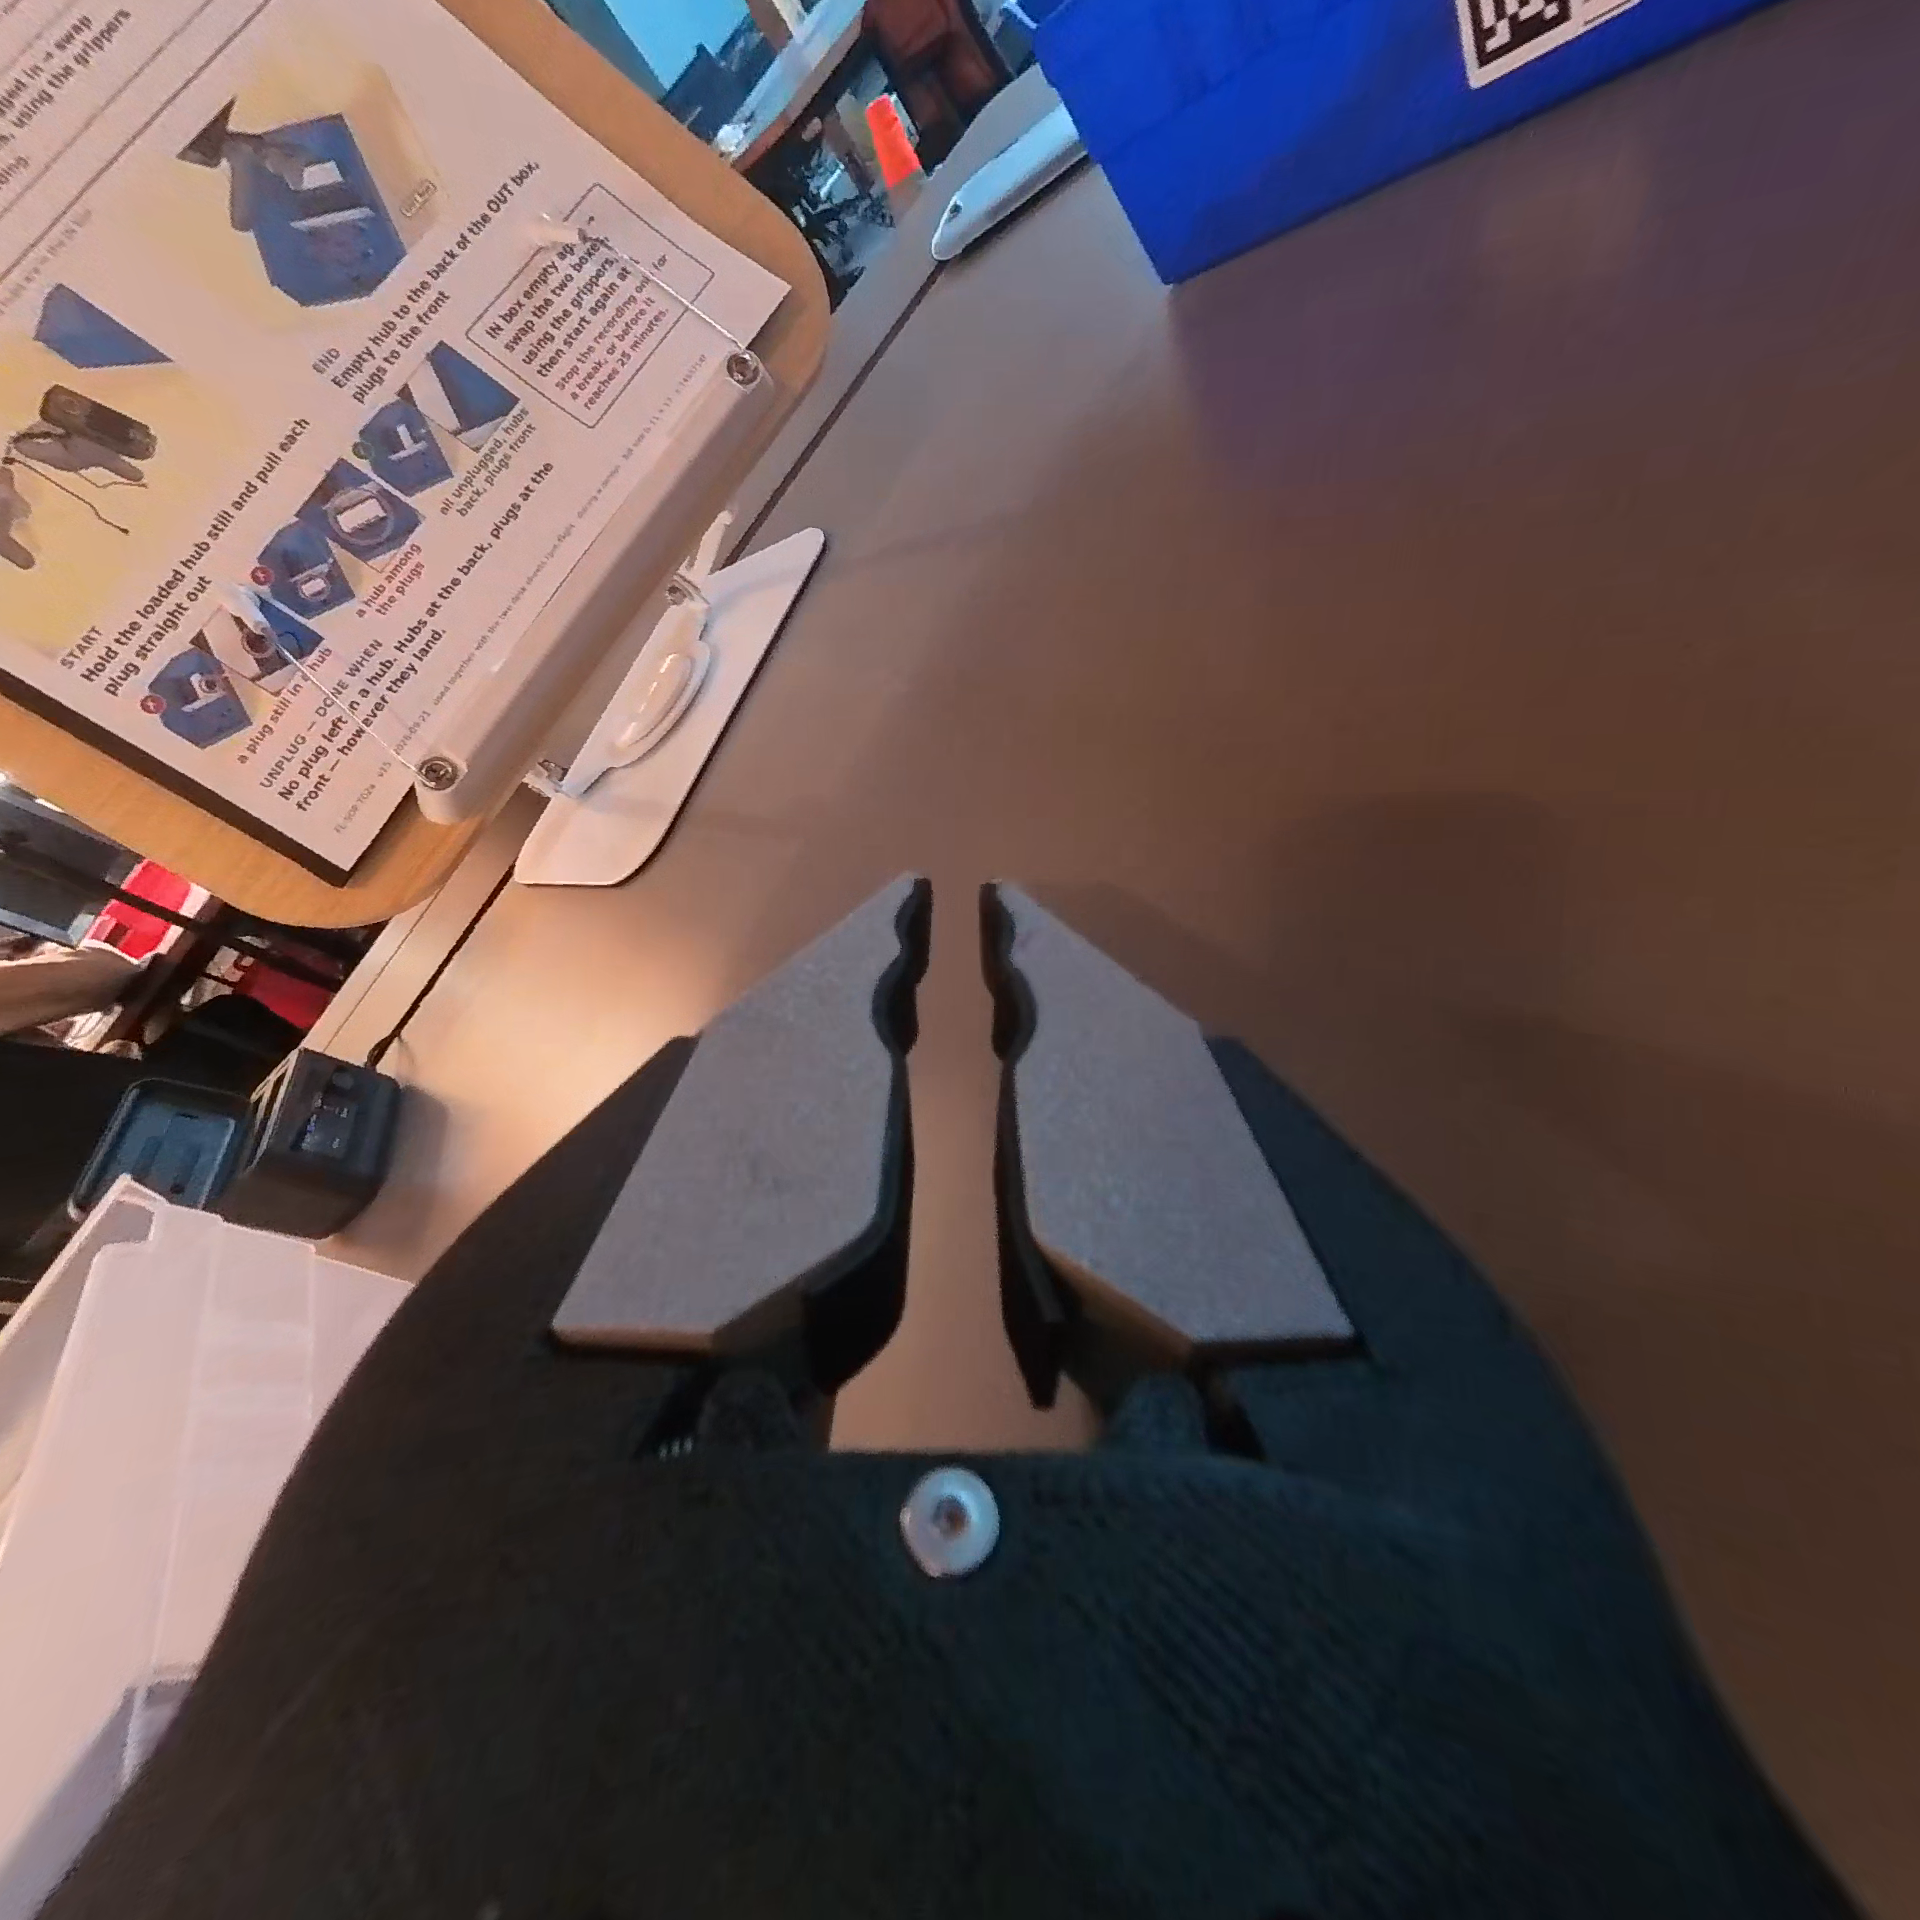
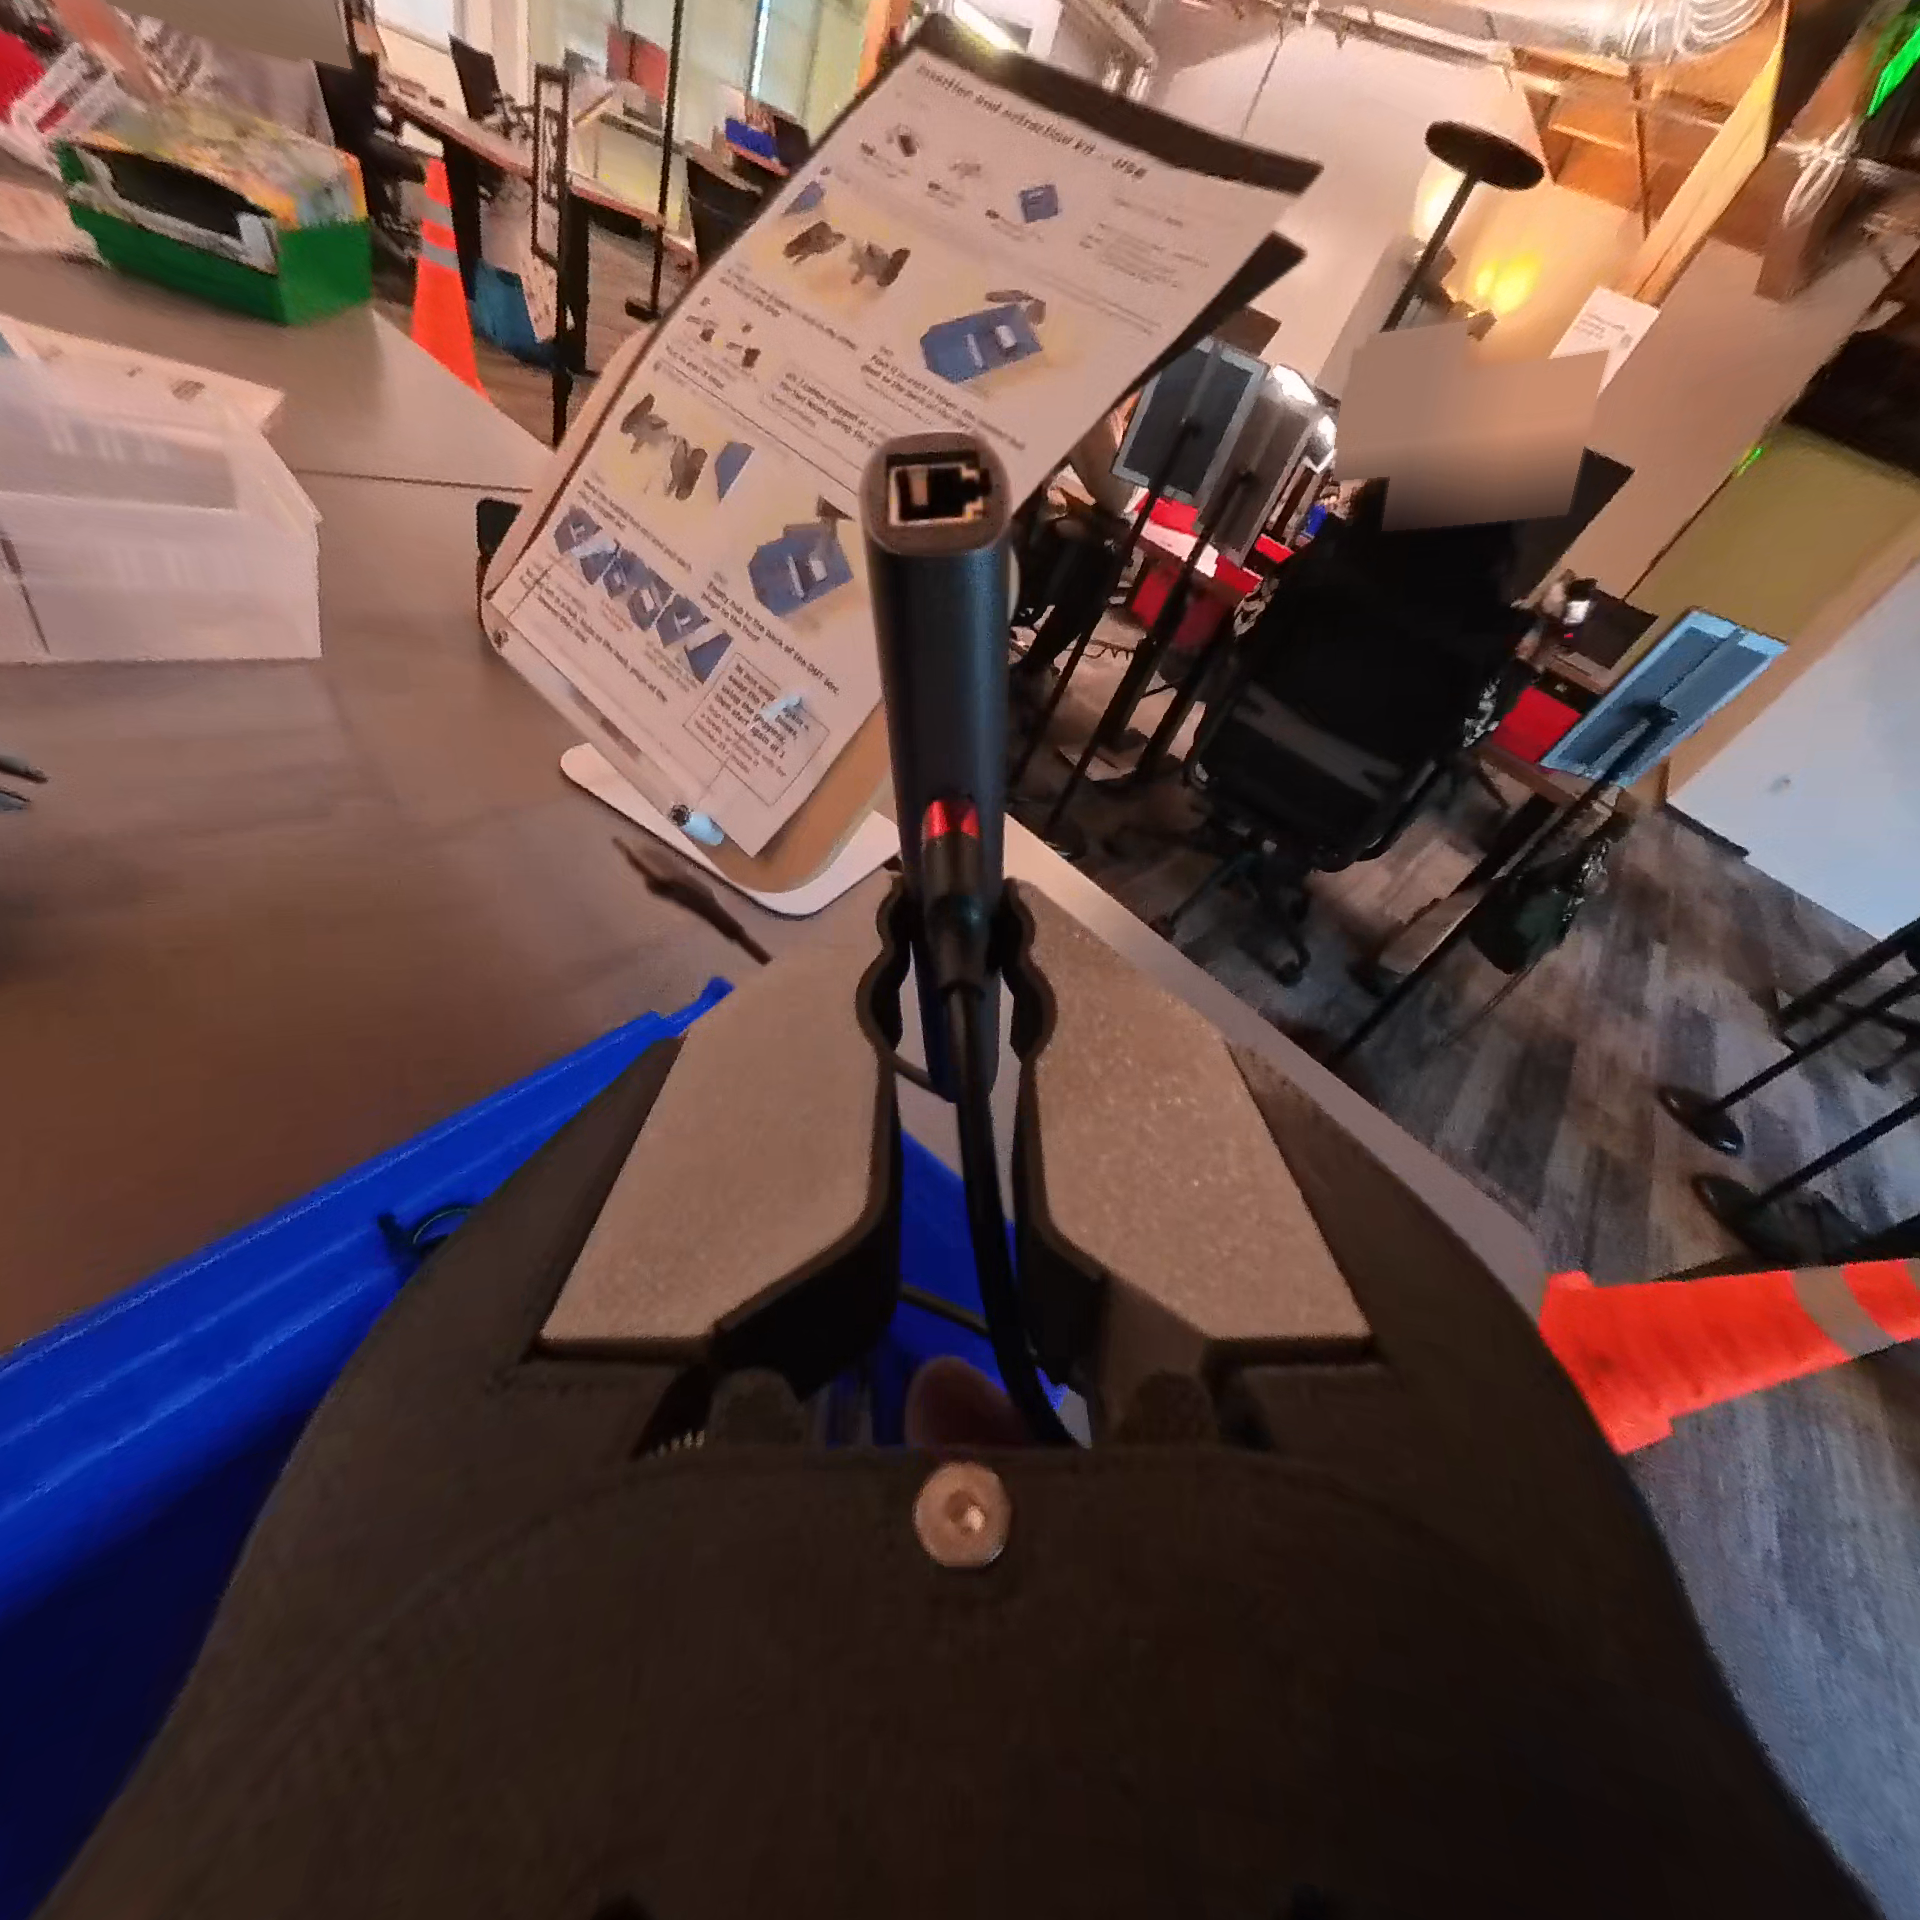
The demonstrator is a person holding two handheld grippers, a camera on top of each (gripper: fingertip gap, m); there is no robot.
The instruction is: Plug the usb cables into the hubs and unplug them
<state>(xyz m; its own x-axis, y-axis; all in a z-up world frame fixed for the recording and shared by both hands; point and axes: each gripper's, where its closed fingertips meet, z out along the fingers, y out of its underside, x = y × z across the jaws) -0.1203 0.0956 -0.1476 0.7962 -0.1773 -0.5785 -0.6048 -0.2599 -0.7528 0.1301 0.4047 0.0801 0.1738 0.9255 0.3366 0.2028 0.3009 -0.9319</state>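
My right gripper (image 2: 961, 925) is shut on a dark grey hub (image 2: 935, 644) and holds it in the air, pointing away from me, with a square port at its far end. A black cable (image 2: 982, 1195) with a red-ringed plug (image 2: 951, 826) sits in the hub's side and runs down between my fingers. A blue box (image 2: 208, 1403) lies under this gripper at the lower left. My left gripper (image 1: 954, 899) is empty, its jaws nearly together, low over the brown table (image 1: 1351, 727). A blue box (image 1: 1351, 135) stands far ahead on the right.
An instruction sheet on a white stand (image 1: 312, 416) stands at the table's left edge; it also shows in the right wrist view (image 2: 831, 416). A small black device (image 1: 312, 1143) and white paper (image 1: 156, 1455) lie at the left. A clear plastic box (image 2: 135, 520), a loose black plug (image 2: 686, 894) and an orange cone (image 2: 1714, 1340) are nearby. About 45 cm separates my left fingertips from my right.
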